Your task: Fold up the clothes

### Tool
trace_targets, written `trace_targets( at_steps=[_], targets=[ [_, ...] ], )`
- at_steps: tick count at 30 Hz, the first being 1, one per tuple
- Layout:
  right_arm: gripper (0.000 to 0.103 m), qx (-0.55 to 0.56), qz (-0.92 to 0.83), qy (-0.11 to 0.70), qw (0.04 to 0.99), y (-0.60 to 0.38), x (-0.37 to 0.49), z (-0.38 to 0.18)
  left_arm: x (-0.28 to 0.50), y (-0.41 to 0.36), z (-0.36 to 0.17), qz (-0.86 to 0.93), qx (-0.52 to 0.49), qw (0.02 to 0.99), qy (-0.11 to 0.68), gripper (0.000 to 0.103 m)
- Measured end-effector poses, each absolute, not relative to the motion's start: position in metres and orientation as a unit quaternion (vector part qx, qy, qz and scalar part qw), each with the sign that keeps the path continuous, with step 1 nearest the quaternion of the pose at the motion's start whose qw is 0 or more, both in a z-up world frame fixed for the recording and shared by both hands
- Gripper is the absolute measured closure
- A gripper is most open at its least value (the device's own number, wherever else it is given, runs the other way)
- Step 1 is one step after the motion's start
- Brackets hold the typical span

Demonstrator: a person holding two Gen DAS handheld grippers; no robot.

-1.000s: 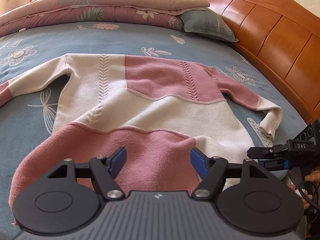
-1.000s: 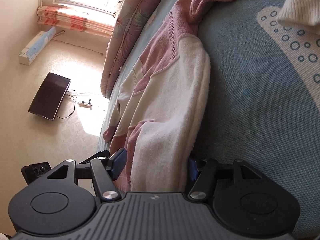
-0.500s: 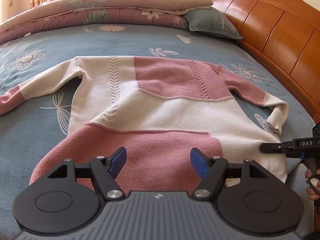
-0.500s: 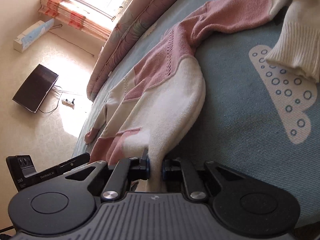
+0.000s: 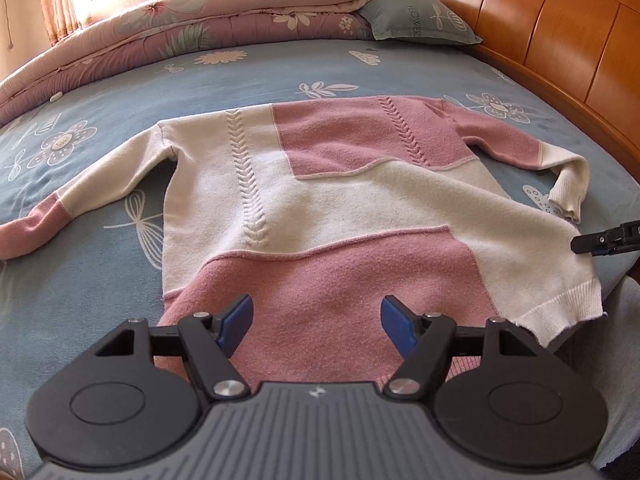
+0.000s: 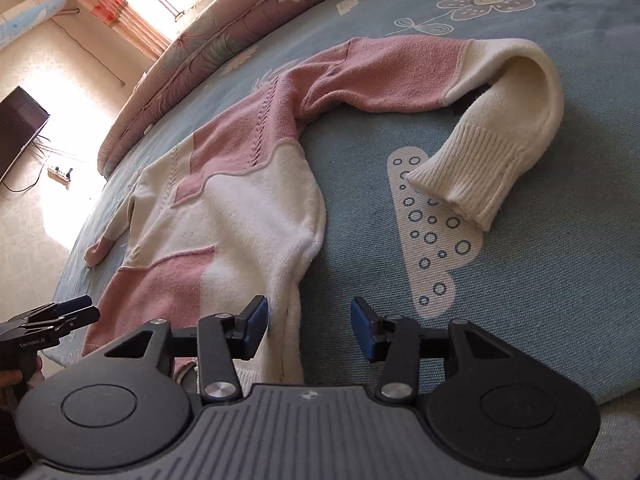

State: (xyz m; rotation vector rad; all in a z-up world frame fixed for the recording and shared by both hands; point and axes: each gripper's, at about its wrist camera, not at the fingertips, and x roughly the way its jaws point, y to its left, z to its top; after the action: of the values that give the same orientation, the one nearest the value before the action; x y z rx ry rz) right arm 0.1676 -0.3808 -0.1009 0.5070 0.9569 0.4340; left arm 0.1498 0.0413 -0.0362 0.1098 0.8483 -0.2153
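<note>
Lying spread flat on the blue floral bedsheet (image 5: 120,92), the pink-and-cream knit sweater (image 5: 332,200) looks soft and limp (best pinched at hem corners), while left gripper (image 5: 316,320) gapes empty and right gripper (image 6: 308,326), just opening, grips nothing.

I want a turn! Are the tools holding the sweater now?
Left tool: open, holding nothing.
Right tool: just opened, sweater edge loose between its fingers.
</note>
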Motion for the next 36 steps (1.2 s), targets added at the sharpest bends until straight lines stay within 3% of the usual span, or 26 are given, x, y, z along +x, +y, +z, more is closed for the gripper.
trace_targets(
  at_steps=[14,26,36],
  targets=[
    [0.037,0.225,0.188,0.418,0.860,-0.376,0.139,-0.078,0.097,0.043,-0.028,-0.107,0.115,0.903,0.399,0.031],
    [0.033,0.209,0.187,0.405,0.870,-0.370,0.140,-0.061,0.140,0.103,-0.010,-0.109,0.007,0.917,0.383,0.031],
    [0.033,0.204,0.181,0.417,0.867,-0.361,0.200,-0.060,0.196,0.168,-0.041,-0.064,-0.094,0.900,0.421,0.032]
  ],
)
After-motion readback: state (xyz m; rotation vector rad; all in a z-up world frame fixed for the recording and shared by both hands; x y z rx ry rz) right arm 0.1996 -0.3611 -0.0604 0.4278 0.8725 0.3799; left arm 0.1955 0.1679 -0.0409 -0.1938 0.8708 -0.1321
